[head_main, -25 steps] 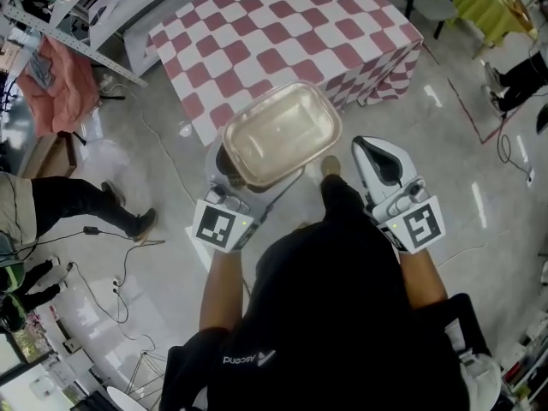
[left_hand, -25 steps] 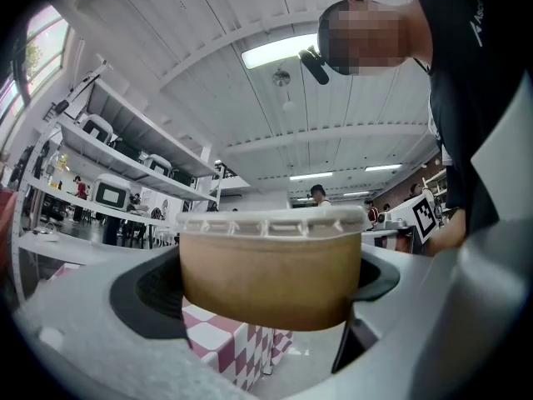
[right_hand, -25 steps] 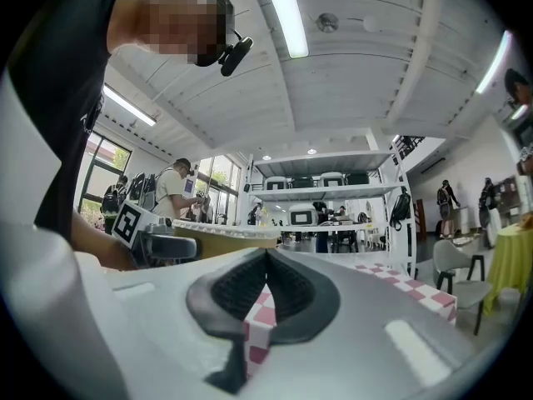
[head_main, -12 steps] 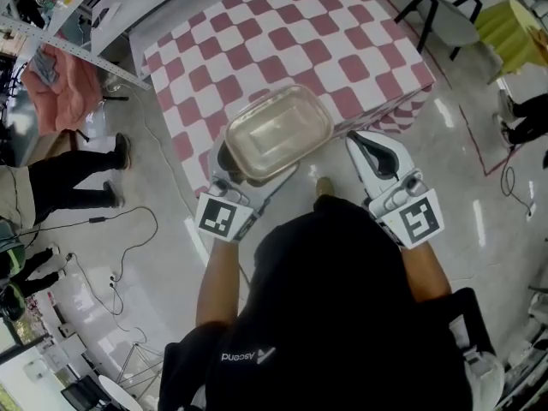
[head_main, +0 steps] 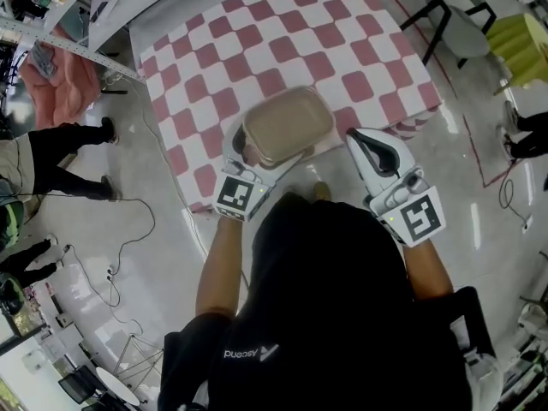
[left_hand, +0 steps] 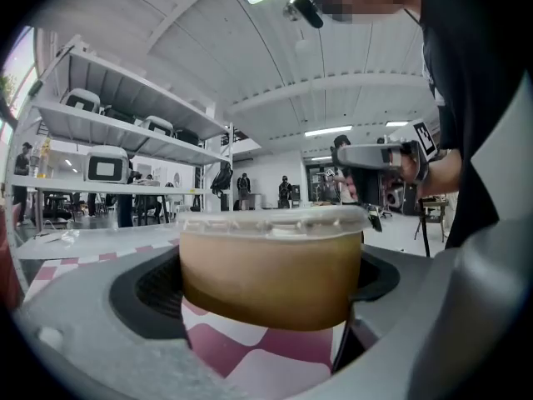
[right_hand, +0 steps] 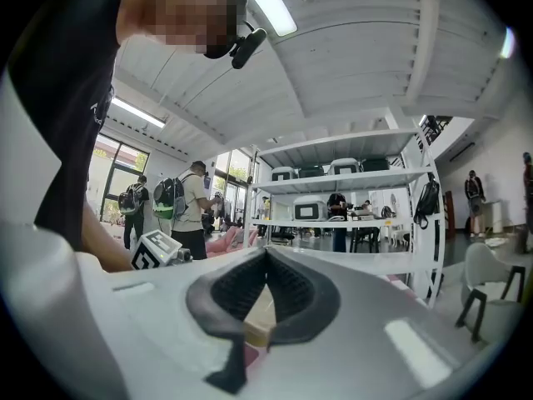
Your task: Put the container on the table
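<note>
A clear rectangular lidded container [head_main: 287, 127] with a beige look hangs over the near edge of the red-and-white checkered table [head_main: 257, 32]. My left gripper [head_main: 248, 150] is shut on its near left end. In the left gripper view the container [left_hand: 271, 265] fills the space between the jaws, a little above the checkered cloth [left_hand: 250, 361]. My right gripper [head_main: 356, 137] is just right of the container, level with the table's near edge, shut with nothing in it. In the right gripper view the right gripper [right_hand: 263, 283] has its pads together, and a beige sliver of the container [right_hand: 260, 319] shows past them.
A green-clothed table [head_main: 522, 45] and a dark-framed chair [head_main: 445, 11] stand at the far right. A person's legs [head_main: 60, 157] are at the left, near a pink cloth [head_main: 60, 75] and shelving [head_main: 60, 32]. Cables [head_main: 128, 255] trail over the glossy floor.
The table has come closer as the person walked up to it. The left gripper has carried the container forward, from over the floor to over the table's near edge. The right gripper stayed shut alongside.
</note>
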Available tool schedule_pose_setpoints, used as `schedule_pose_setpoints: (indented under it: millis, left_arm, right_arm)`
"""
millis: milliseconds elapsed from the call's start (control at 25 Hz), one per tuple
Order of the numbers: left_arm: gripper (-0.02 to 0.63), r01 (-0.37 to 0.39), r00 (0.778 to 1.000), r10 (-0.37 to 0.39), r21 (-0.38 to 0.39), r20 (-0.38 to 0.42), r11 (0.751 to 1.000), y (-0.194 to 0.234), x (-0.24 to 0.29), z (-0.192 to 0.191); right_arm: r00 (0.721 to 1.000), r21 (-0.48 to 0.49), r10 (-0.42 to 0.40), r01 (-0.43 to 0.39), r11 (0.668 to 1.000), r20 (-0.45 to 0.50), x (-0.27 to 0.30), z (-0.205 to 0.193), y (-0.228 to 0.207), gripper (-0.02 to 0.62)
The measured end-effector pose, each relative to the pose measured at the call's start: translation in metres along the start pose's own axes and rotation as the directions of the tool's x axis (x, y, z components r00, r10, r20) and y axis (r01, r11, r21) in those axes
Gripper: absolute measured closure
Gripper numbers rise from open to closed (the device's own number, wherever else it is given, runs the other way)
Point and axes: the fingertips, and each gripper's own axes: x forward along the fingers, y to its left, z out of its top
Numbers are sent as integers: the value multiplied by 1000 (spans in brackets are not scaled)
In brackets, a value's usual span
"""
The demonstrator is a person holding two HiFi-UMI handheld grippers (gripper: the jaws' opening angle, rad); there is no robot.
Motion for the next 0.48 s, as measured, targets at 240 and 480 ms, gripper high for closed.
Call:
schedule_pose_setpoints:
  millis: [240, 480]
  left_arm:
    - [51, 53, 991, -53, 2, -127, 999, 11, 25, -44]
    - [51, 101, 969, -100, -3, -225, 995, 18, 40, -70]
  right_arm:
    - [999, 6, -48, 48, 999, -19, 8, -4, -10, 592]
    - [995, 22, -91, 92, 995, -36, 14, -9, -15, 592]
